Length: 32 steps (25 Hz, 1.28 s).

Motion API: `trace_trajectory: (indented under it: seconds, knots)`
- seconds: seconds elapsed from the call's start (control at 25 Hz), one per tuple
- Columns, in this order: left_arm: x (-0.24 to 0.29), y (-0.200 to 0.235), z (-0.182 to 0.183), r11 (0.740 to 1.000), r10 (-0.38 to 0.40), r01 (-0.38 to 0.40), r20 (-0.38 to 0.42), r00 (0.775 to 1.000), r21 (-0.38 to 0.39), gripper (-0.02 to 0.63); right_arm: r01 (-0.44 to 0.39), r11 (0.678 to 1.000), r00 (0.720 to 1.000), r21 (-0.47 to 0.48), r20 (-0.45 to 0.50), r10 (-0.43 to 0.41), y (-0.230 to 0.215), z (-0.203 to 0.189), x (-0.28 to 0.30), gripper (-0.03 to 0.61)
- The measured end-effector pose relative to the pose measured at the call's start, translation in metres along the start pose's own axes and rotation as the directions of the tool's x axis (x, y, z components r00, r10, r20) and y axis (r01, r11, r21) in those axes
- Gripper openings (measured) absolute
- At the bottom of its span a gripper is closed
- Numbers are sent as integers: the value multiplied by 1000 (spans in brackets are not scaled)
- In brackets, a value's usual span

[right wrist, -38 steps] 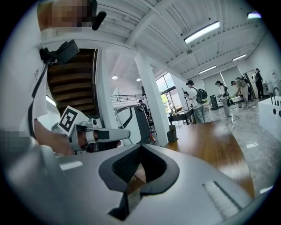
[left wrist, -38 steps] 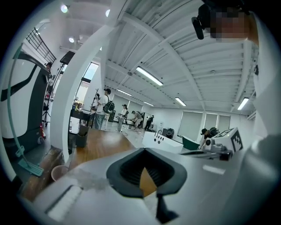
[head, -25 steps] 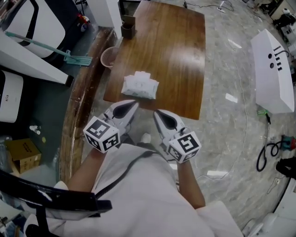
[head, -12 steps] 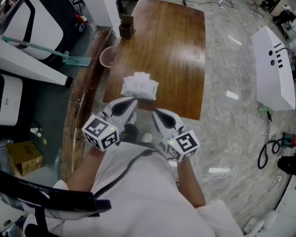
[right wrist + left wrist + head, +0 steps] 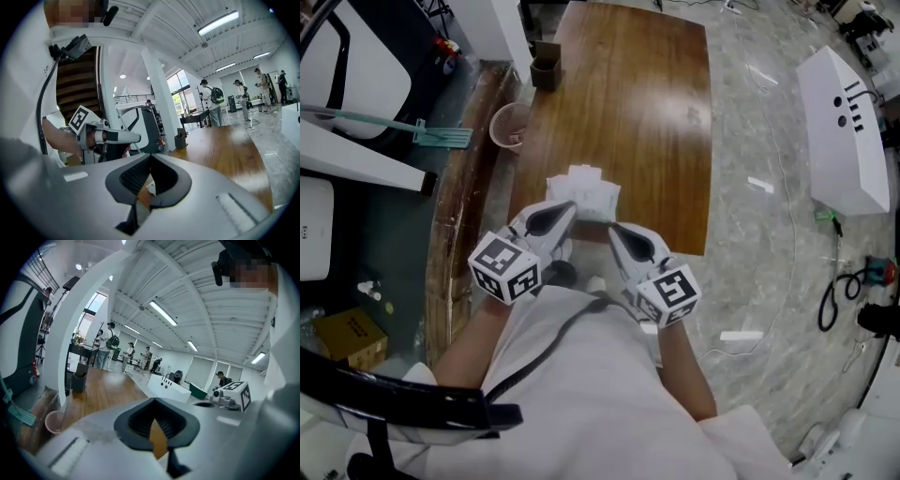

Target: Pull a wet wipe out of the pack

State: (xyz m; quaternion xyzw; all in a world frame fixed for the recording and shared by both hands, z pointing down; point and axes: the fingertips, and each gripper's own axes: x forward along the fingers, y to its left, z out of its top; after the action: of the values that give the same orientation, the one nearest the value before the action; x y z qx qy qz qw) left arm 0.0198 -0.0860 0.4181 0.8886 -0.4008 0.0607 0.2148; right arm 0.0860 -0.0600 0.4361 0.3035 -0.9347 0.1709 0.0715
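both grippers have come forward toward the pack since a second ago; the gap seen then is gone in the head view.

wet wipe pack (image 5: 583, 193) lies flat at the near end of the wooden table (image 5: 637, 94), a little left of centre. some white stands up at its far side; can't tell if that's a wipe or the flap.

left gripper (image 5: 566, 210) has its tip over the pack's near edge; touching or just above, can't tell. its jaws are pressed together with nothing between them. right gripper (image 5: 614, 231) is just short of the pack's near right corner, jaws also together and empty.

progress: judged as approach only. nothing gripped, no wipe pulled. left to do: pin the pack, open the jaws, pinch a wipe, draw it out.

the tabletop is glossy brown wood, bare apart from the pack and a dark holder (image 5: 546, 73) at the far left corner. a pink wastebasket (image 5: 508, 125) and a teal broom (image 5: 441, 134) lie left of the table. marble floor (image 5: 750, 234), white housing (image 5: 844, 122) to the right, cables (image 5: 836, 307) near it, cardboard box (image 5: 342, 328) lower left. people (image 5: 110, 341) stand far back in the hall.
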Motion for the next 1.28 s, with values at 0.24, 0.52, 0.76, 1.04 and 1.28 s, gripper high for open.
trace_trajectory:
  seconds: [0.24,0.52,0.76,1.04,1.28]
  knots:
    - [17,29,9,992,-56,63,-67,996,112,5,70,998,998,11,-6,-70,-18,6,34,8]
    - [21,68,-1,987,-102,115,-121,987,112,5,143,989,989,32,-42,-141,-24,-1,73,8]
    - [29,83,-1,979,-165,179,-136,977,95,5,203,976,979,80,-50,-199,-33,-5,92,8]
    - [44,85,8,976,-194,204,-122,973,77,5,184,978,982,98,-54,-180,-36,-1,105,8]
    - [53,89,6,987,-135,144,-117,984,71,5,125,991,987,48,-107,-120,-50,-8,110,8]
